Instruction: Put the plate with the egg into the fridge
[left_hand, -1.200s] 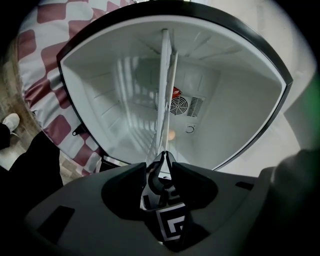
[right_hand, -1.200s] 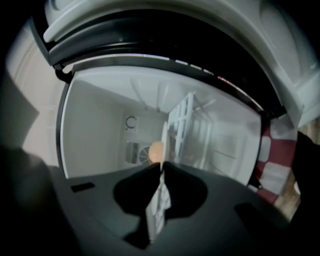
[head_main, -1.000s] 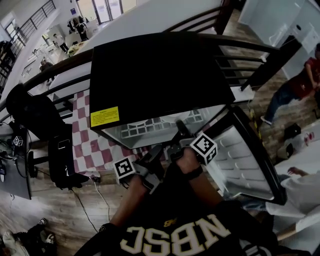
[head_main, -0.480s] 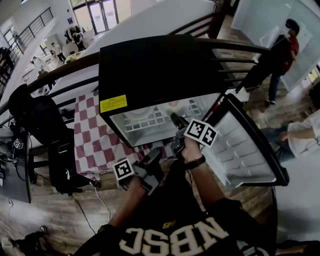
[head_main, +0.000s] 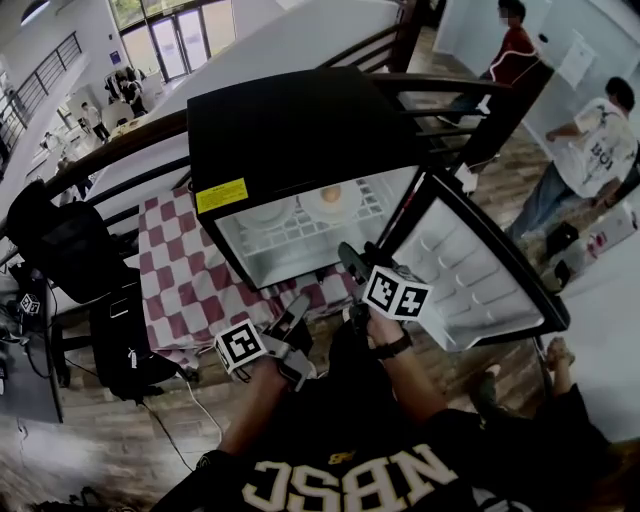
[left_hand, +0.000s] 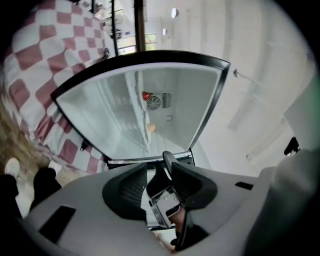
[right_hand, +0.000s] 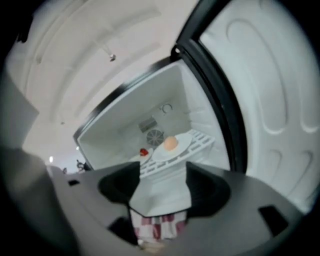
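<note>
The black mini fridge (head_main: 300, 120) stands with its door (head_main: 470, 270) swung open to the right. On its white wire shelf rests a white plate (head_main: 331, 205) with a brown egg (head_main: 331, 194); the right gripper view shows the same plate (right_hand: 180, 146) and egg (right_hand: 170, 143). My right gripper (head_main: 350, 258) hovers just in front of the shelf, apart from the plate. Its jaws are opening, with nothing between them (right_hand: 162, 187). My left gripper (head_main: 297, 305) hangs lower and to the left, with its jaws apart and empty (left_hand: 159, 180).
A second white plate (head_main: 268, 212) with a small red item (right_hand: 144, 152) sits left of the egg plate. The fridge stands on a red-and-white checked cloth (head_main: 180, 270). A black bag (head_main: 60, 240) lies at left. People (head_main: 590, 150) stand at the far right.
My right gripper has let go of the plate and drawn back from the shelf; the plate with the egg stays inside. People in the background have moved.
</note>
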